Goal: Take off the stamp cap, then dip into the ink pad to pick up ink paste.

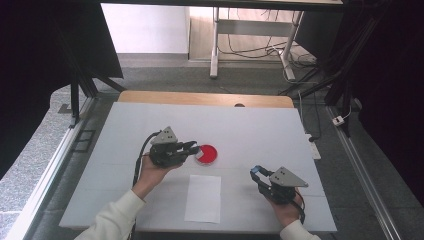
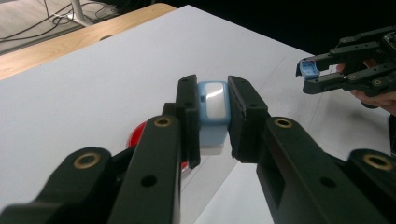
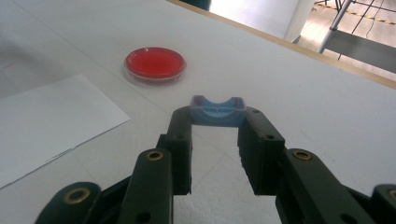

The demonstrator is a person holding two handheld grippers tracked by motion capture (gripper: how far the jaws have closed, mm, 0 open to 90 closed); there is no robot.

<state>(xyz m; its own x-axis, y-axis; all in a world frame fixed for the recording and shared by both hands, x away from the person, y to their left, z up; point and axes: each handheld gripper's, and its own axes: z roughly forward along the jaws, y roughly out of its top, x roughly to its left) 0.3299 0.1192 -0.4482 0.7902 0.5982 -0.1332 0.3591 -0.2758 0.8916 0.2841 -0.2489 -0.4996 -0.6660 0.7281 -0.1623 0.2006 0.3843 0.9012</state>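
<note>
My left gripper (image 2: 212,100) is shut on a small light-blue block (image 2: 213,105) with a pale glossy face, held just above the table. In the high view the left gripper (image 1: 193,147) points right, its tips right beside a round red dish (image 1: 208,154). My right gripper (image 3: 217,122) is shut on a blue U-shaped piece (image 3: 218,111), pinched at its two ends. In the high view the right gripper (image 1: 255,171) is at the right front of the table, apart from the dish. The left gripper view also shows the right gripper (image 2: 309,71) with the blue piece (image 2: 307,69) at its tip.
A white sheet of paper (image 1: 203,198) lies at the table's front middle, between the two hands. The white tabletop (image 1: 260,125) ends in a wooden strip (image 1: 200,98) at the far edge. In the right gripper view the red dish (image 3: 155,63) sits beyond the paper (image 3: 46,126).
</note>
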